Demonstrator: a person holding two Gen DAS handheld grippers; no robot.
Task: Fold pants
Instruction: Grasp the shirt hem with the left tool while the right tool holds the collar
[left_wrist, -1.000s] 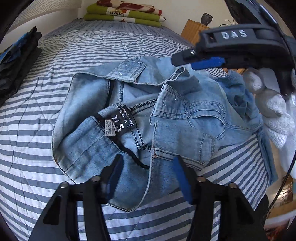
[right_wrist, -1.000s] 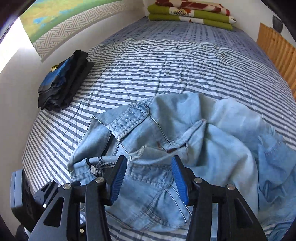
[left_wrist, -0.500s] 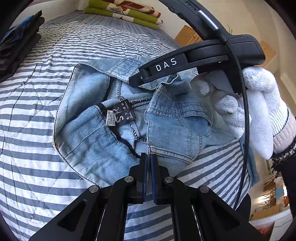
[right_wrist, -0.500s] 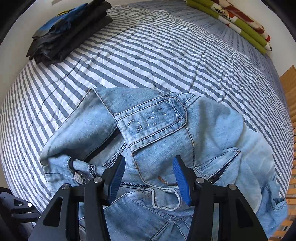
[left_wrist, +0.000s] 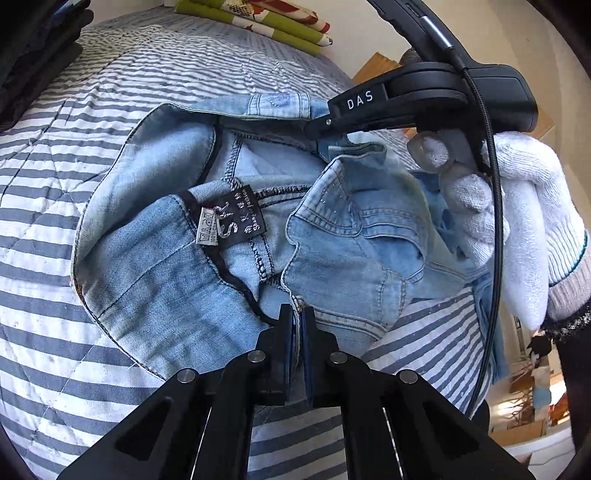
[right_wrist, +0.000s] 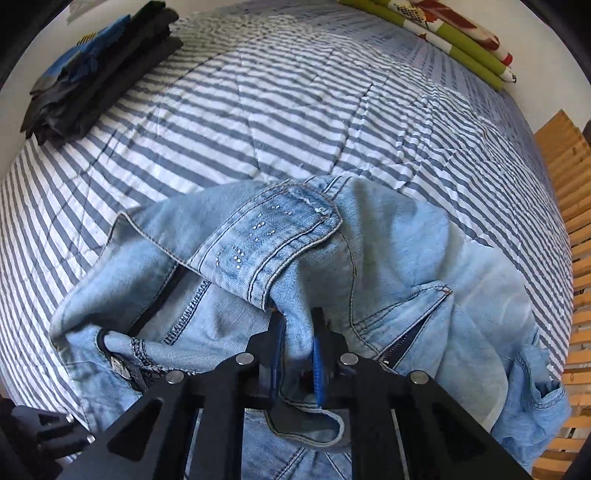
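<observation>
The pants (left_wrist: 229, 266) lie crumpled on the bed (left_wrist: 74, 110). My left jaws pinch the waistband edge; my right jaws are closing on a denim fold. Soft, floppy, fairly heavy: waistband seams grip best.

Striped bedspread (right_wrist: 295, 110), dark folded clothes (right_wrist: 96, 70), green blankets (right_wrist: 443, 33), wood slats (right_wrist: 569, 192)

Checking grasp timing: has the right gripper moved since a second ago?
Yes. The right gripper came down onto the jeans, nearer the studded flap; jaws closing on denim.

Bare striped quilt (right_wrist: 295, 110) beyond, dark clothes pile (right_wrist: 92, 74) far-left
</observation>
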